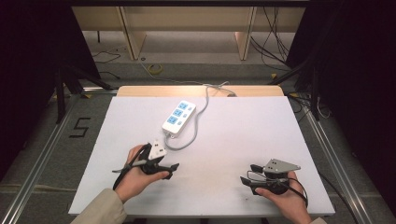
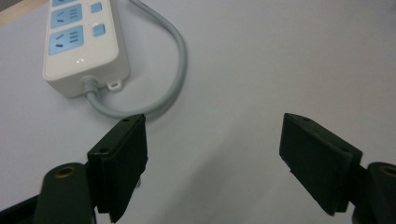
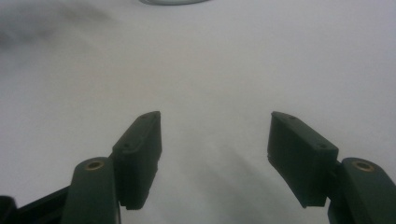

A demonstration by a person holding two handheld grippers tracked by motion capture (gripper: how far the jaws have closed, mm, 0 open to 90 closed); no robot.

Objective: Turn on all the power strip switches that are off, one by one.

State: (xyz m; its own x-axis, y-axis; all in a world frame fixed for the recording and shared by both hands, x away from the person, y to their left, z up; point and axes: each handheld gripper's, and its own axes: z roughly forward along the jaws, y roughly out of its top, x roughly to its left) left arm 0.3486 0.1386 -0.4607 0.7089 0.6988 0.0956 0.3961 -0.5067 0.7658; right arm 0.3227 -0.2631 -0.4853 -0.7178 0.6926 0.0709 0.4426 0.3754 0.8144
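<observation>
Floor marking point(image 1: 80, 127) reads 5, probably; power strip point(image 1: 179, 117) unlabelled.

In the high view, even overhead light falls on the white worktop point(image 1: 243, 140), bright at centre frame, while both side edges sink into near black. Shadows are soft and short. The left gripper view is fairly sharp, with a small glint on the power strip point(image 2: 81, 42). The right gripper view is dimmer, greyish and soft, blurred toward its top.

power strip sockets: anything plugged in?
Empty. The three blue sockets on the power strip show bare slots in the high view and left gripper view; only its own grey cable leaves the end.
</observation>
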